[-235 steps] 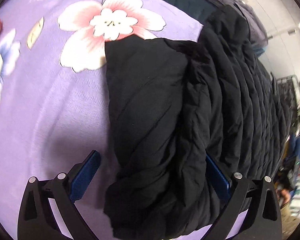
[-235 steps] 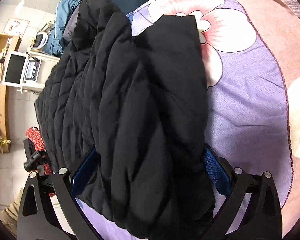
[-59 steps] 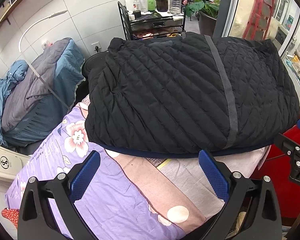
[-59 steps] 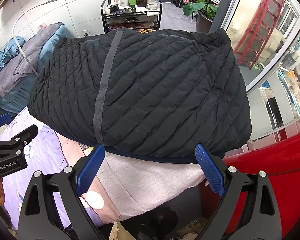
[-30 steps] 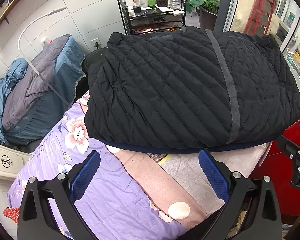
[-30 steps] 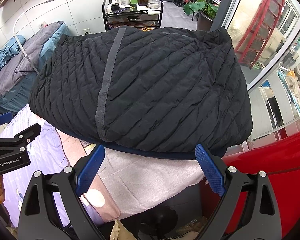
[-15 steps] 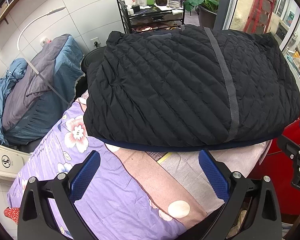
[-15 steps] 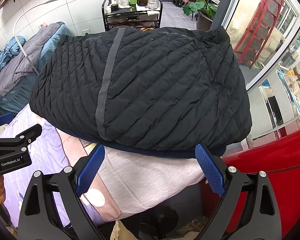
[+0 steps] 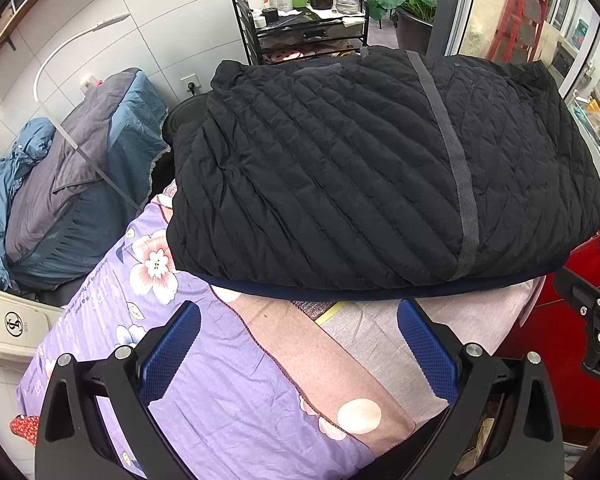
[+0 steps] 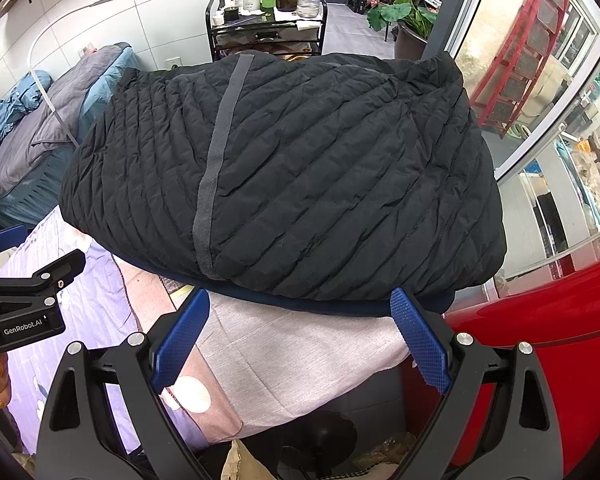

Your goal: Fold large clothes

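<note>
A black quilted jacket (image 9: 360, 176) lies folded into a broad rectangle on the far end of a table under a purple flowered cloth (image 9: 204, 392). A grey strip (image 9: 448, 152) runs across its top, and a dark blue hem shows along its near edge. My left gripper (image 9: 298, 320) stands open a little short of that edge, nothing between its blue pads. In the right wrist view the same jacket (image 10: 300, 176) fills the middle, and my right gripper (image 10: 300, 308) is open with its fingertips level with the hem, holding nothing. The left gripper (image 10: 24, 300) appears at that view's left edge.
A black trolley (image 9: 300, 28) with bottles stands behind the table. A blue and grey bedding heap (image 9: 68, 184) lies at the left. A red object (image 10: 560, 340) sits at the right beside glass doors. A pink and grey cloth (image 10: 300, 352) covers the table's near corner.
Earlier both grippers were down in the bunched jacket on the cloth. In the last two seconds the jacket lies folded and both grippers hover open before it, almost still.
</note>
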Demonstrator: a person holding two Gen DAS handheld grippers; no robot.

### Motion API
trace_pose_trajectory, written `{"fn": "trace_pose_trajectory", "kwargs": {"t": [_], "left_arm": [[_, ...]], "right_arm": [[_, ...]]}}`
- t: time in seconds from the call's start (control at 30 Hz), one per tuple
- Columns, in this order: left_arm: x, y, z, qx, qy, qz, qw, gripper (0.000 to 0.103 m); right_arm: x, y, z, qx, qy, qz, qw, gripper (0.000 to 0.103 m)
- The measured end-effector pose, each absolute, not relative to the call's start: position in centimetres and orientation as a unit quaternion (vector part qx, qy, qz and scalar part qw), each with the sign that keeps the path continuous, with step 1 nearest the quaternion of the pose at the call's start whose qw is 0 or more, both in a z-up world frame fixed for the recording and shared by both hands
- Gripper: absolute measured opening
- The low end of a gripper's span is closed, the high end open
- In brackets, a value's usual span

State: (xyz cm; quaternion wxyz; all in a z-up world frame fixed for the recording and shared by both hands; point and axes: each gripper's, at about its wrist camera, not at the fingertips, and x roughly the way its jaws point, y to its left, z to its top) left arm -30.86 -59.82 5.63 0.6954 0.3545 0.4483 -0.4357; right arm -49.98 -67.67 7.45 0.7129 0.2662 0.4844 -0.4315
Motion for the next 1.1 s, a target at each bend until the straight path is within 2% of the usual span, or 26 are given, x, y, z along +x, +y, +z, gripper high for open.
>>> {"fn": "trace_pose_trajectory", "kwargs": {"t": [1.1], "left_arm": [[-30.57, -59.38, 5.77, 0.355, 0.444, -0.436, 0.698, 0.097]], "right_arm": [[-49.08, -68.35, 7.13, 0.263, 0.488, -0.423, 0.717, 0.091]]}}
